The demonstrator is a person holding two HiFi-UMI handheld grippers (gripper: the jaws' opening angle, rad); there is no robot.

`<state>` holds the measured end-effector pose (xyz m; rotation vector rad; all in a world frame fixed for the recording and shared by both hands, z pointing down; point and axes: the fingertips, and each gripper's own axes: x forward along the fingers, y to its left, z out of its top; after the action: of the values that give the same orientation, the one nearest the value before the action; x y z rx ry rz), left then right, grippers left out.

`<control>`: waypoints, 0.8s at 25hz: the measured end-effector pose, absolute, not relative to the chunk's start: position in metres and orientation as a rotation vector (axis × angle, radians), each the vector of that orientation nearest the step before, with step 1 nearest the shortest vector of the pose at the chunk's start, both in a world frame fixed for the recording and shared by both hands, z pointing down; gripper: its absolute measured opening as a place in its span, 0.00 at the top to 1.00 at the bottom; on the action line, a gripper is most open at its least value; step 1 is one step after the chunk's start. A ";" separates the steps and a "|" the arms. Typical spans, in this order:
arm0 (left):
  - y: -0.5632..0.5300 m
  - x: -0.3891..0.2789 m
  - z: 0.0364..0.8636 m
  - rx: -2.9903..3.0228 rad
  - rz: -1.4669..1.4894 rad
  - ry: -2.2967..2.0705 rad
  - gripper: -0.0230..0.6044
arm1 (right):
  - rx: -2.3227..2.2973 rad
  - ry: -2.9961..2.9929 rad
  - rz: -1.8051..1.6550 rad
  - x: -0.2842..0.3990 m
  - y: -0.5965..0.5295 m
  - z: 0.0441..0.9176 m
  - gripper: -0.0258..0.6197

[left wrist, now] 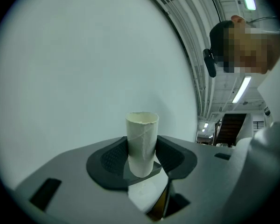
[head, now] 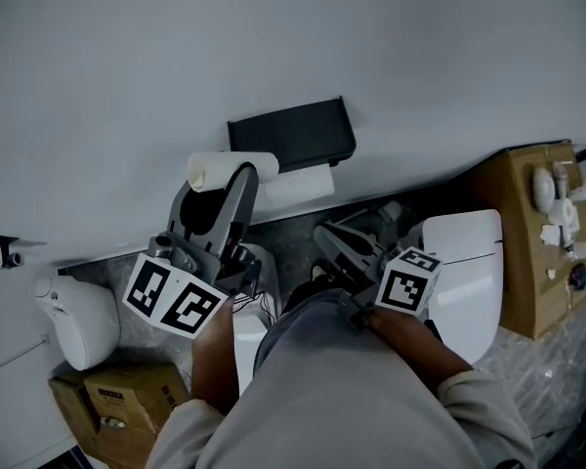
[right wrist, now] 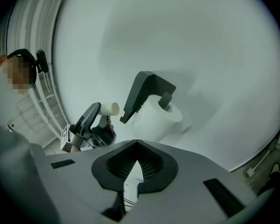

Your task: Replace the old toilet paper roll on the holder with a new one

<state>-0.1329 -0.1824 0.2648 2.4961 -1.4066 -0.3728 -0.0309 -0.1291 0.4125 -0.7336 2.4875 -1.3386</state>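
An empty cardboard tube [head: 232,168] lies crosswise between the jaws of my left gripper [head: 227,186], which is shut on it to the left of the holder. In the left gripper view the tube [left wrist: 142,141] stands between the two pads. The black wall holder [head: 295,135] carries a full white roll [head: 298,190] under its cover. My right gripper [head: 340,244] is lower and to the right of the roll, shut with nothing in it. The right gripper view shows the holder [right wrist: 147,88], the roll [right wrist: 155,119] and the tube [right wrist: 109,108] ahead of its closed jaws.
A white toilet [head: 469,272] stands at the right, with a brown cardboard box [head: 527,252] bearing small white items beyond it. A white domed object [head: 78,320] and another cardboard box [head: 127,404] sit at the lower left. A plain wall fills the background.
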 end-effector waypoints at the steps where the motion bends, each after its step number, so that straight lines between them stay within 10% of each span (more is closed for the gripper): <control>1: -0.185 -0.131 0.264 2.513 -0.344 -1.399 0.69 | -0.737 2.511 -1.314 -0.030 -0.131 0.410 0.93; 20: -0.228 -0.099 0.279 2.682 0.212 -1.347 0.68 | -0.700 2.757 -1.044 0.010 -0.164 0.353 0.93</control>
<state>-0.0989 -0.2275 0.2790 2.6824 -1.3468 0.2122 0.0098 -0.1637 0.3526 -0.7003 2.7573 -1.0439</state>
